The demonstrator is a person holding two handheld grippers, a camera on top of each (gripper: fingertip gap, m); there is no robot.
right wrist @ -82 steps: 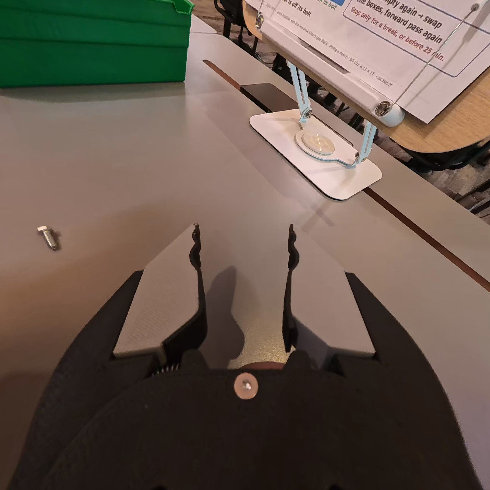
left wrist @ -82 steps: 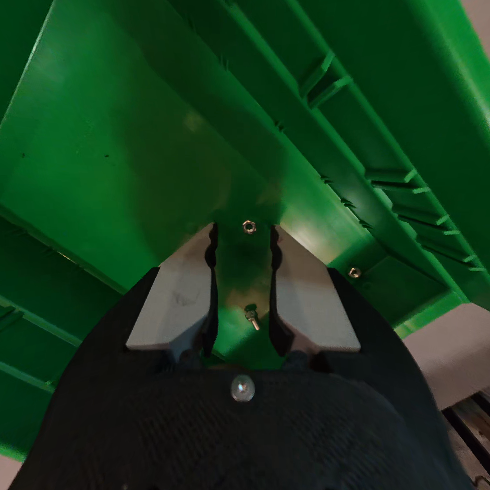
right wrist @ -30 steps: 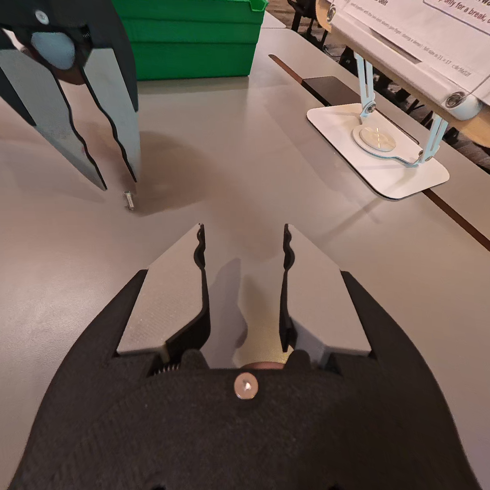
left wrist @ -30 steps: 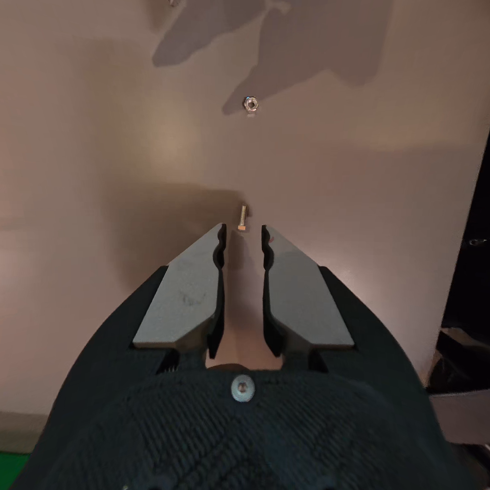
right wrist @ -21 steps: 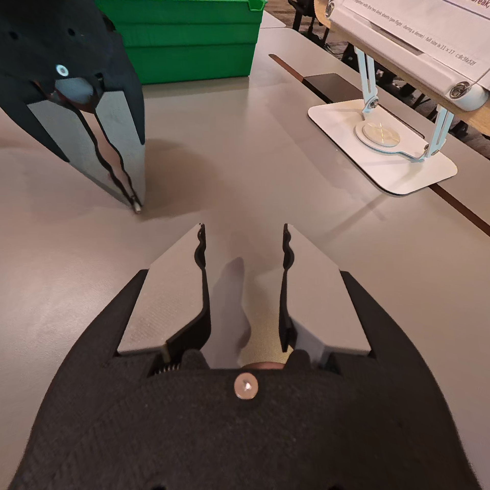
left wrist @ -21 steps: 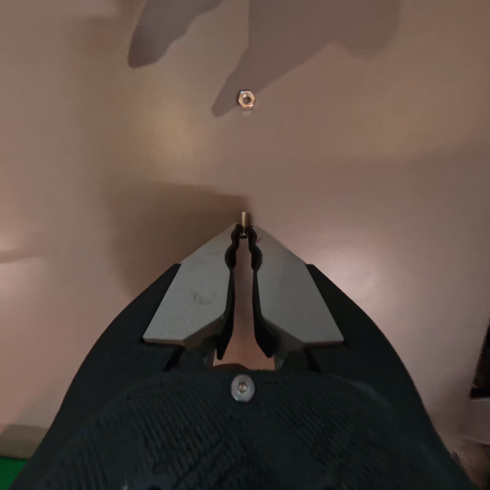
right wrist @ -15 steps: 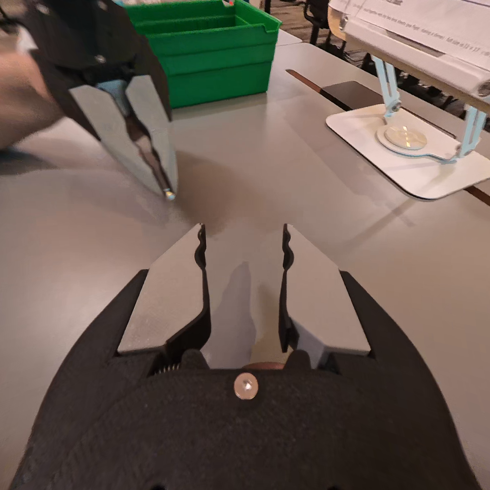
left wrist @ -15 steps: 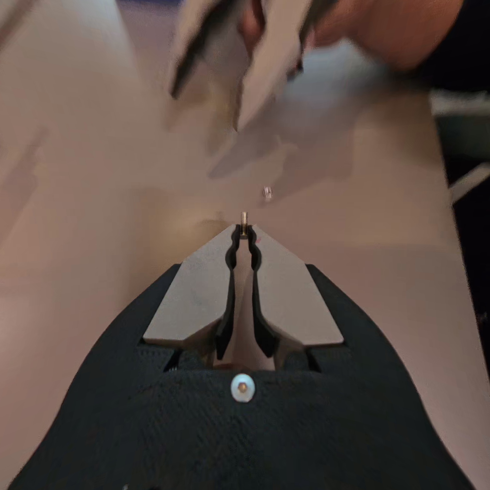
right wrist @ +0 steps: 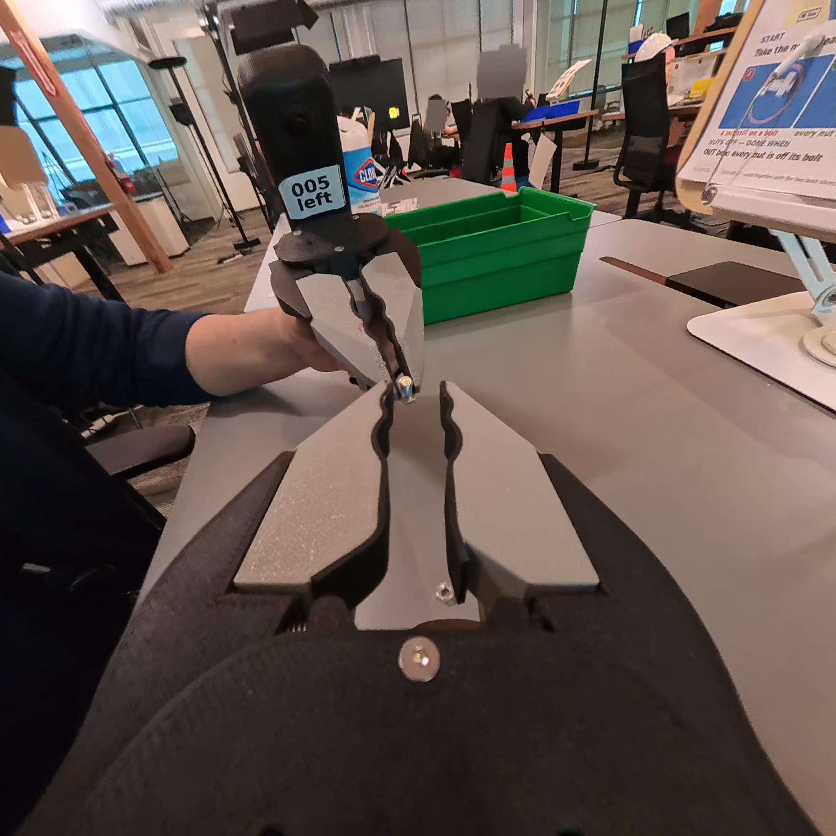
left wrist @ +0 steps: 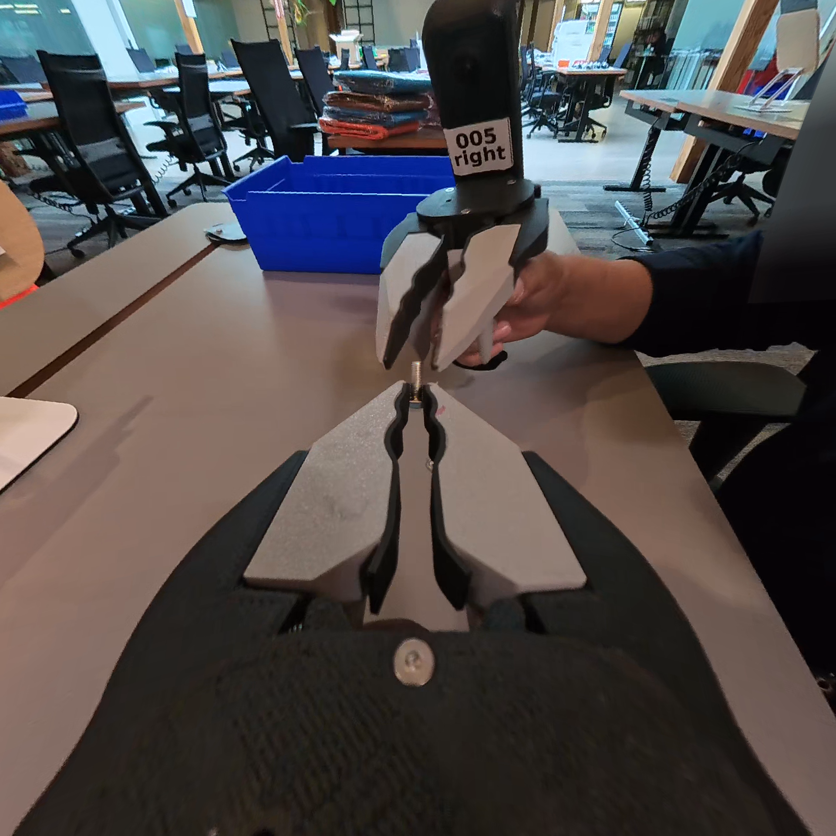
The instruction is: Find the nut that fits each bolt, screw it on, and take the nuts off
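Silver bolt (left wrist: 415, 384), lifted off the grey table (left wrist: 226, 362) since a second ago, sits pinched in the left gripper (left wrist: 415, 398)'s closed jaws at frame centre, while the right gripper (right wrist: 414, 391)'s narrowed, empty jaws flank its tip, the nut (right wrist: 444, 592) still unpicked.

The left tool (right wrist: 404, 390) is gripping a small silver bolt (right wrist: 404, 391) at its tips just ahead of the right tool (right wrist: 414, 393), whose fingers are standing apart with nothing between them, while a nut (right wrist: 445, 592) is lying on the grey bench (right wrist: 633, 452) and a green bin (right wrist: 493, 253) is sitting behind.
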